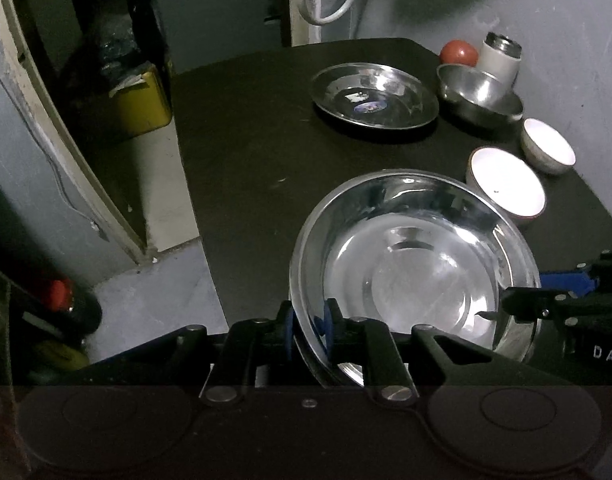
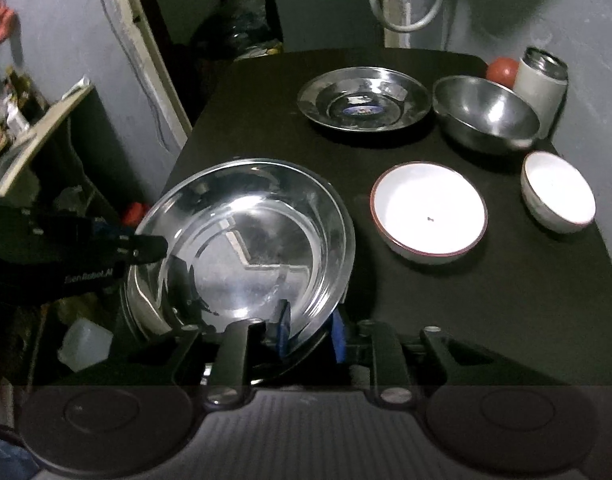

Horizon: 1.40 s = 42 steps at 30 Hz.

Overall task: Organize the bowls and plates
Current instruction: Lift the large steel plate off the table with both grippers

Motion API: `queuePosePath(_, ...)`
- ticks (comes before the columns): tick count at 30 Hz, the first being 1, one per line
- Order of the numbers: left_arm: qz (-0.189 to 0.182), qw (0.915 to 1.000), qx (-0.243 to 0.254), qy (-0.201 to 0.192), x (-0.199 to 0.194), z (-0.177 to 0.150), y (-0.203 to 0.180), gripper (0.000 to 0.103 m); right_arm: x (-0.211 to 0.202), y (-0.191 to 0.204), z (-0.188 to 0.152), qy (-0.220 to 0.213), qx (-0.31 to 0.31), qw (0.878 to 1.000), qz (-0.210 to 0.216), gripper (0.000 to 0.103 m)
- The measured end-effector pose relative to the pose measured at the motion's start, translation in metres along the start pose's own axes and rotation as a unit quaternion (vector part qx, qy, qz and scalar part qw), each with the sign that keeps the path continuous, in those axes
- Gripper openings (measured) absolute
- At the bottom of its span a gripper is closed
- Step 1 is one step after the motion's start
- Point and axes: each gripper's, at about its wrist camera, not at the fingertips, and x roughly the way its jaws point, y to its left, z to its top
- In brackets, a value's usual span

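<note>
Gripping, left hand-held gripper (image 1: 309,330): pads closed on large steel plate (image 1: 418,268) rim.
Right hand-held gripper (image 2: 310,334): clamps opposite rim.
Wide white bowl (image 2: 428,212): just beside plate.

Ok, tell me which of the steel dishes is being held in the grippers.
The large steel plate nearest the cameras: the left gripper and right gripper each clamp its rim. The smaller steel plate and steel bowl sit untouched on the table.
</note>
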Motion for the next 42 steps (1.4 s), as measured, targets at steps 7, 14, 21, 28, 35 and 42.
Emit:
queuePosePath(7,0.019,0.9995,0.022,0.014,0.001,0.001,-0.007,0.019,0.001,0.005,0.002,0.007,-0.011,1.0,-0.007,0.027)
queuePosePath(14,0.03,0.9987,0.036,0.018,0.003,0.002,-0.01,0.02,0.003,0.009,0.003,0.009,-0.023,1.0,-0.016,0.029)
queuePosePath(21,0.033,0.9986,0.036,0.019,0.005,0.004,-0.009,0.019,0.004,0.013,0.003,0.007,-0.03,0.999,-0.023,0.029)
queuePosePath(28,0.026,0.9991,0.026,0.019,0.005,0.003,-0.002,0.019,0.006,0.013,0.003,0.009,-0.021,0.999,-0.025,0.031)
queuePosePath(35,0.015,0.9998,0.012,0.004,0.001,0.006,0.009,0.043,0.009,0.009,0.004,0.004,-0.005,1.0,-0.027,0.05)
queuePosePath(42,0.014,0.9995,-0.008,-0.028,-0.002,0.018,0.021,0.094,0.003,0.0,0.006,-0.03,0.038,0.997,-0.054,0.093)
